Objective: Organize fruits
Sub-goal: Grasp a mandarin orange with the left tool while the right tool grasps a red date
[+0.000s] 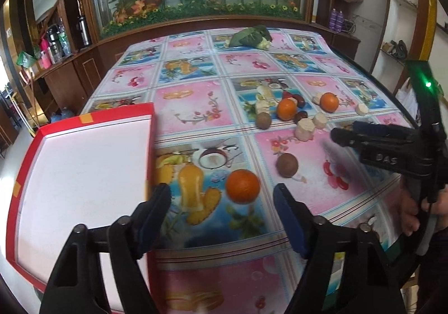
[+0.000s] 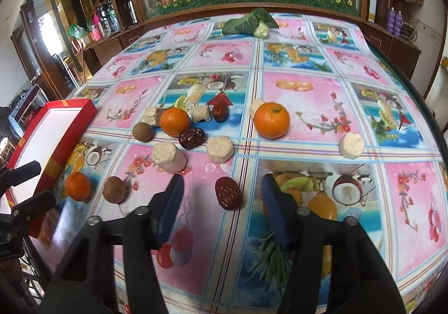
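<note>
Landmark: the red box [image 1: 84,182] with its white floor bare, sitting at the left edge of the desk [image 1: 196,67]; every place below is told from it.
Left gripper [image 1: 222,199]: jaws apart, nothing held, hanging just right of the box with an orange [image 1: 242,186] lined up between the fingers but not touching them.
Right gripper [image 2: 222,190]: jaws apart too, empty, well right of the box, a wrinkled red date [image 2: 228,193] lying between its fingers.
Brown fruit [image 1: 287,164]: small and round, just past the near orange, farther from the box.
Main pile [image 2: 182,129]: up the desk and to the right of the box, here's the crowd: oranges, dates, another brown ball, pale cut chunks [image 2: 168,156].
Greens [image 2: 249,23]: a leafy vegetable at the far edge, well away from the box.
Handling, orange: I'd call it firm, light and ready to roll; take it across the widest middle, squeeze gently.
Handling, date: small, soft, probably a bit tacky; pinch across the short sides, low to the cloth.
Handling, chunks: they look crumbly, so a light grip on the rounded sides.
Stage: box empty, sorting looks barely begun.
</note>
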